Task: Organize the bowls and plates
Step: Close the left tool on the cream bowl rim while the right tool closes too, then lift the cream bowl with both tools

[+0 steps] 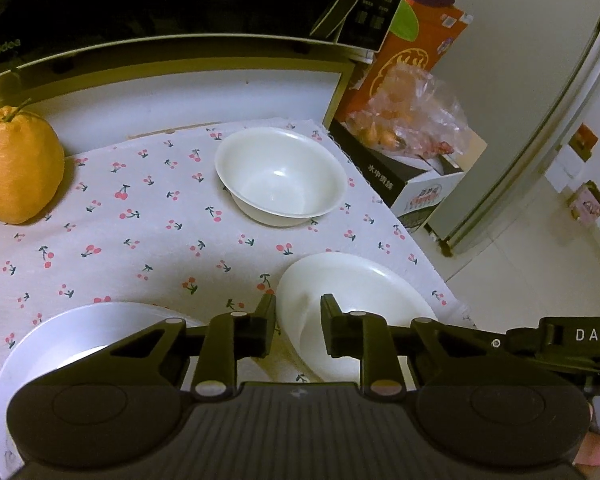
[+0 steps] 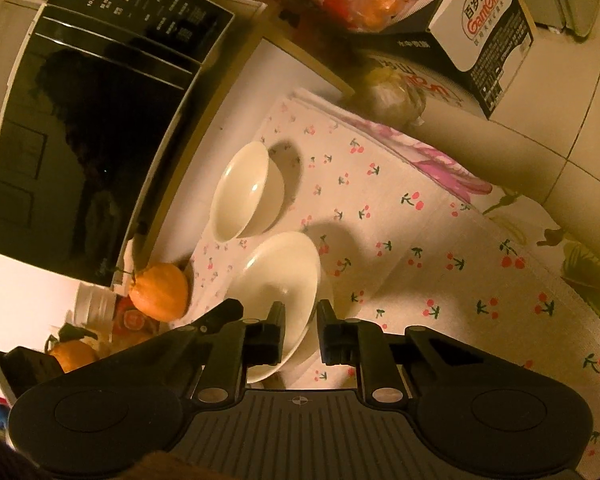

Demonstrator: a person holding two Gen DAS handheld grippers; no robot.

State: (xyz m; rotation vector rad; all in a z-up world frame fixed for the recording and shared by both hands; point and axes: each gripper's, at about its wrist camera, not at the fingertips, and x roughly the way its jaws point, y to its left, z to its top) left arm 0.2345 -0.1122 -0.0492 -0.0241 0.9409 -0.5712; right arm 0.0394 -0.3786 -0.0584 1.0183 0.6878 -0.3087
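Near the front edge of the cherry-print cloth (image 1: 148, 216), a white plate (image 1: 364, 280) is tilted, its raised rim toward the camera and its face turned up and away. Left gripper (image 1: 298, 316) and right gripper (image 2: 300, 320) both sit narrowly closed around this rim; actual pad contact cannot be confirmed. Behind the plate stands an upright white bowl (image 1: 280, 176). A second plate (image 1: 60, 344) lies flat at left; an orange fruit (image 1: 18, 168) rests farther back.
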